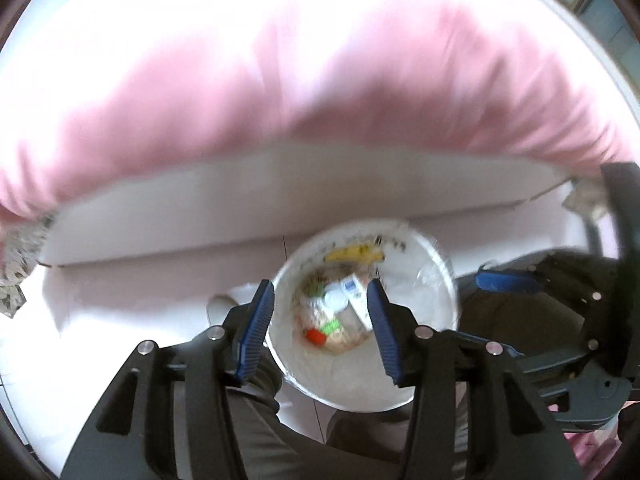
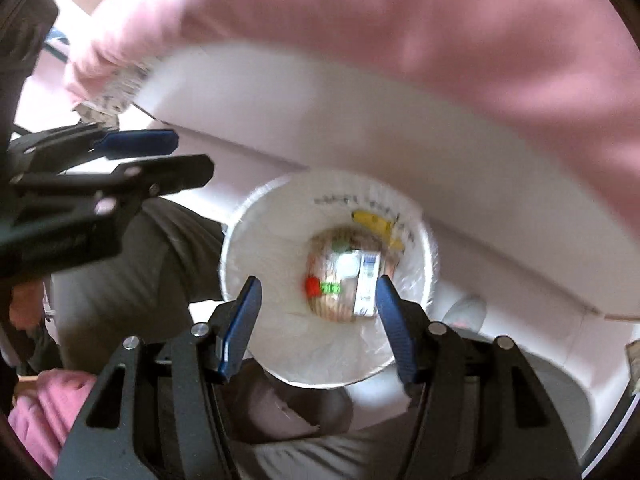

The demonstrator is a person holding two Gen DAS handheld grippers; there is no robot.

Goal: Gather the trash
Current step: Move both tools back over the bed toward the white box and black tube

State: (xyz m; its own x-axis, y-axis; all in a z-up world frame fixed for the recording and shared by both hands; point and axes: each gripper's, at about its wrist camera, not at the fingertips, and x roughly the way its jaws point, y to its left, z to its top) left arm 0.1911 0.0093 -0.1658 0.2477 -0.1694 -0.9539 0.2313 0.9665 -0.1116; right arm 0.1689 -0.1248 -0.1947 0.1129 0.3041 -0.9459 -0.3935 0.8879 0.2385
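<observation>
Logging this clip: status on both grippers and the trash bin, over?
Left gripper and right gripper: jaws open, empty, above the bin. White bin holds wrappers and a carton. Nothing in the way.

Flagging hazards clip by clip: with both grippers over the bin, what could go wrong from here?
1. The left hand-held gripper and right hand-held gripper, both open and empty, hang close together and could knock each other.
2. The bin stands against the person's leg; a nudge might tip it.
</observation>
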